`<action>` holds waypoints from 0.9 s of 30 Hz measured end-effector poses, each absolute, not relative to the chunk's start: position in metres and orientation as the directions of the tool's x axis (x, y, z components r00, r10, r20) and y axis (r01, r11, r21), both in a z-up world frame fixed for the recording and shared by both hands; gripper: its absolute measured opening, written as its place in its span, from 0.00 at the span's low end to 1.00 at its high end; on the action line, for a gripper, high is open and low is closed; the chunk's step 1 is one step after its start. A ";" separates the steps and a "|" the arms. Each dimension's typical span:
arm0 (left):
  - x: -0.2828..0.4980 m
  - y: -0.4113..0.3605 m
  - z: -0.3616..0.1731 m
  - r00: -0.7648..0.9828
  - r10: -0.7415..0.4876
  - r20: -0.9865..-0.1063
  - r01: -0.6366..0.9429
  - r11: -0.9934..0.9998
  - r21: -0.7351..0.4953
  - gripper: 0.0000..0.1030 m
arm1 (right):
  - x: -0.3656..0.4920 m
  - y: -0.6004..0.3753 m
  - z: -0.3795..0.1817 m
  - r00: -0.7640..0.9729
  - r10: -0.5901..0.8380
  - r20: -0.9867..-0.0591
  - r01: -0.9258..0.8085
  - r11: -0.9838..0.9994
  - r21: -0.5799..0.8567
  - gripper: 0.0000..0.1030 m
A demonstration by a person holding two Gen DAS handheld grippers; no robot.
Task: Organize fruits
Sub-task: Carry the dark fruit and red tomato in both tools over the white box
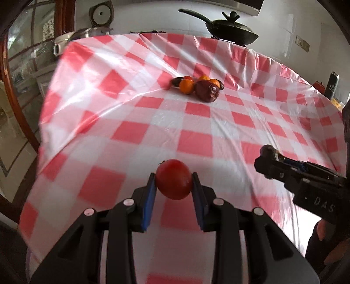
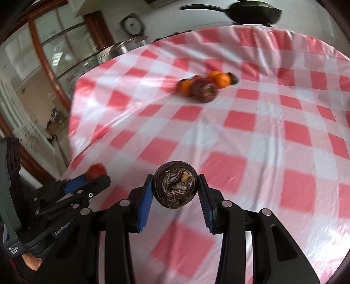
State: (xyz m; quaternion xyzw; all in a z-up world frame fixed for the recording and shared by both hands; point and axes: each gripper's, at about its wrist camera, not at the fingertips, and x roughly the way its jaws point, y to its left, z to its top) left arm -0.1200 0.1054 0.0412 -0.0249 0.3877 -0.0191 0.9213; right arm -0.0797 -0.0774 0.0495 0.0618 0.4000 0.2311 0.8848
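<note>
My left gripper (image 1: 174, 181) is shut on a red tomato (image 1: 174, 179), held above the near part of the checked table. My right gripper (image 2: 175, 187) is shut on a dark purple round fruit (image 2: 175, 184) with a mottled end. In the left wrist view the right gripper (image 1: 265, 153) shows at the right with that dark fruit (image 1: 270, 150) at its tip. In the right wrist view the left gripper (image 2: 91, 178) shows at the lower left with the tomato (image 2: 96, 170). A fruit pile (image 1: 196, 87) of oranges and dark fruits lies farther back on the table (image 2: 205, 86).
A red-and-white checked plastic cloth (image 1: 196, 131) covers the table. A dark lidded pan (image 1: 231, 31) stands at the far edge, also seen as a pan (image 2: 253, 13) in the right wrist view. A steel pot (image 1: 72, 39) sits off the far left corner. A dark bottle (image 1: 332, 84) stands at the right.
</note>
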 end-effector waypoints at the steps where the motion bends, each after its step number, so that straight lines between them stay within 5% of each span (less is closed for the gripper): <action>1: -0.129 0.110 0.042 0.705 -0.045 -0.708 0.010 0.999 -0.054 0.31 | -0.090 -0.068 0.050 0.569 0.461 -0.681 -0.377 0.882 0.282 0.39; 27: -0.302 0.265 0.008 0.685 0.138 -0.715 -0.294 0.951 -0.099 0.31 | -0.242 0.108 0.049 0.321 0.630 -0.707 -0.826 0.552 0.117 0.39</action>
